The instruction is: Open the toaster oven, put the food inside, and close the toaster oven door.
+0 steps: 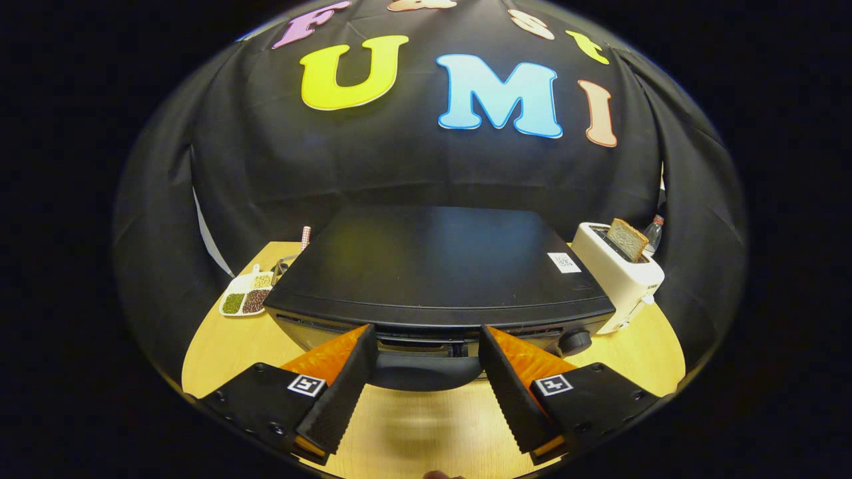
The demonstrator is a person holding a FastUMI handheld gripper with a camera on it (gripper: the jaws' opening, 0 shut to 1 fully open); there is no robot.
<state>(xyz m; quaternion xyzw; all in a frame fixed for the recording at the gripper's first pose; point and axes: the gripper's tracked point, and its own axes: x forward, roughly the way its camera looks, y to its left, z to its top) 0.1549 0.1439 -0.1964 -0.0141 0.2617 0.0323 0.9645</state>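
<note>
— Looking along the tongs [426, 362], what do you see?

— Their two fingers are spread wide and hold nothing. Just ahead, at twelve o'clock, stands the black toaster oven [436, 266] on the round wooden bench [413, 426]. Its dark, curved door handle [423, 370] lies between the fingertips, though I cannot tell whether either fingertip touches it.

— Is the door open?

— It looks shut: the handle sits up against the front, under the edge of the flat top. A round knob [574, 341] shows on the front at about two o'clock from the fingertips, just beyond the right finger.

— And the food?

— A white pop-up toaster [619, 273] stands just beside the oven at two o'clock, with a slice of brown bread [628, 239] sticking up out of its slot. Behind it a clear bottle [655, 231] peeps out against the cloth wall. At ten o'clock, near the oven's other corner, a white divided tray [246, 293] holds green, brown and pale grains in separate compartments. A small red-and-white checked thing [306, 236] stands up behind the oven there; it is too small to tell what it is.

— Anything on the oven itself?

— A small white sticker [564, 262] on the top, near the corner towards the toaster.
</note>
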